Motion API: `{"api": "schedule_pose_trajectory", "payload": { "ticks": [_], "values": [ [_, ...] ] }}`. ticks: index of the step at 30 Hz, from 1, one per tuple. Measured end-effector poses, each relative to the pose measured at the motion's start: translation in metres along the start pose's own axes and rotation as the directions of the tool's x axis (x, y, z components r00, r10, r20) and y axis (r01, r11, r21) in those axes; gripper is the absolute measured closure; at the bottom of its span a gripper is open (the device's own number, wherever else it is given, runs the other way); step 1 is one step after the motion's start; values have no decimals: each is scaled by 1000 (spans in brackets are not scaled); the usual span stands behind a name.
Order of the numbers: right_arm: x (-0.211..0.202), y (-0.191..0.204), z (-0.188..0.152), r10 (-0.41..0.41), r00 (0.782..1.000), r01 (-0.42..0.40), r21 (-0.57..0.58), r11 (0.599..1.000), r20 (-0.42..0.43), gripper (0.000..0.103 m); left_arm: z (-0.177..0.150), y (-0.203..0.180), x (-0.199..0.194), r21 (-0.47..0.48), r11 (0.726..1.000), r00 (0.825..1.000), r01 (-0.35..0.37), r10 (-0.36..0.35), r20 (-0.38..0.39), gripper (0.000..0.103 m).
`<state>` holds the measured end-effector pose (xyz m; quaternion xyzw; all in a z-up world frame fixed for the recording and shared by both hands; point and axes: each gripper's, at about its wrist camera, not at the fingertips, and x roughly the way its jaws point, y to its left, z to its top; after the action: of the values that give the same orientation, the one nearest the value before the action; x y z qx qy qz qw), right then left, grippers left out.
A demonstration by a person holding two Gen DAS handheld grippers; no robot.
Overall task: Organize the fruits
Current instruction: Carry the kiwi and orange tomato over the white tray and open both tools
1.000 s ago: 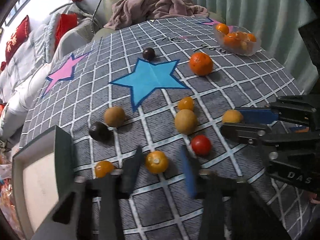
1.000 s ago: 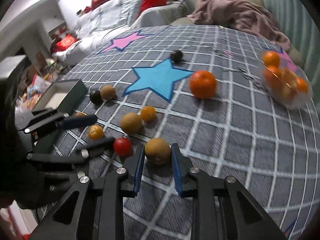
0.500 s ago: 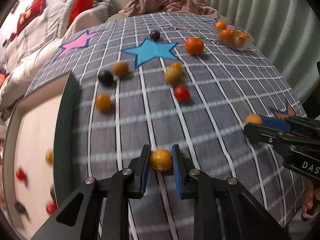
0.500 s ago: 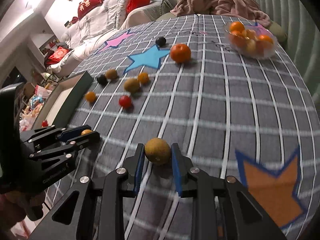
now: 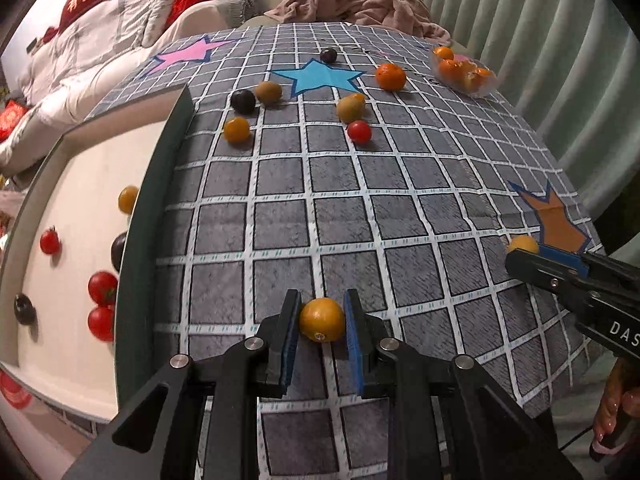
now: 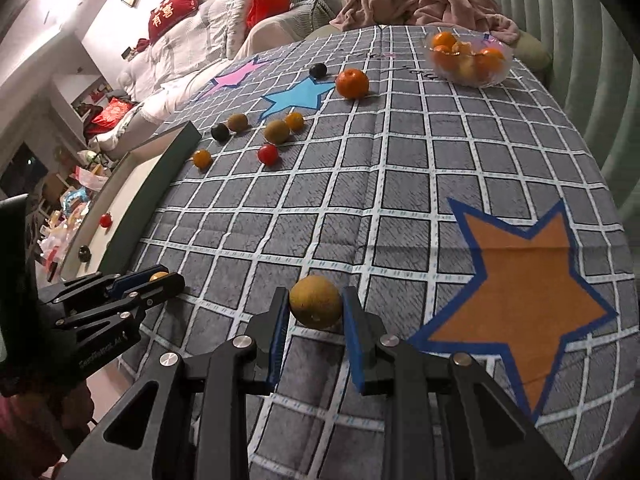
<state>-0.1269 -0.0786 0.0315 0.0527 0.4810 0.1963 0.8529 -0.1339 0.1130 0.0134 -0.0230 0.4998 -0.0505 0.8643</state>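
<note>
Both tools lifted back — left tool (image 5: 322,320) pinching glossy orange ball (image 5: 322,319), right tool (image 6: 314,312) clasping matte brown globe (image 6: 316,301)

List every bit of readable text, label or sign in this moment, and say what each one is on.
"DAS": white letters, cut off by the frame edge, on the right gripper body in the left wrist view.
"有喜": gold characters on the red cushion on the sofa.
Blurred white lettering on the left gripper body: unreadable.
Faint dark writing on the tablecloth near the plastic bowl: unreadable.
</note>
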Motion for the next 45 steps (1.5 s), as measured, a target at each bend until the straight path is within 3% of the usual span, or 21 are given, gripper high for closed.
{"api": "schedule_pose_trajectory", "payload": {
  "ticks": [11,18,25,32,45],
  "values": [
    [-11,32,7,-5,1000,5,-29,1000,0,74,-3,20,-30,-40,998,996,44,-41,74,80],
    [-8,71,19,17,1000,-18,-87,996,-6,74,-2,56,-53,-92,995,990,47,-34,140,80],
    [7,122,32,66,997,-69,-157,985,-26,74,-4,112,-66,-180,983,985,-16,47,168,80],
    [29,176,38,114,991,-126,-236,964,-64,74,-15,163,-61,-275,954,977,-122,164,136,80],
    [91,251,62,95,984,-142,-355,924,-148,74,-20,186,-41,-301,933,970,-199,231,72,80]
  ]
}}
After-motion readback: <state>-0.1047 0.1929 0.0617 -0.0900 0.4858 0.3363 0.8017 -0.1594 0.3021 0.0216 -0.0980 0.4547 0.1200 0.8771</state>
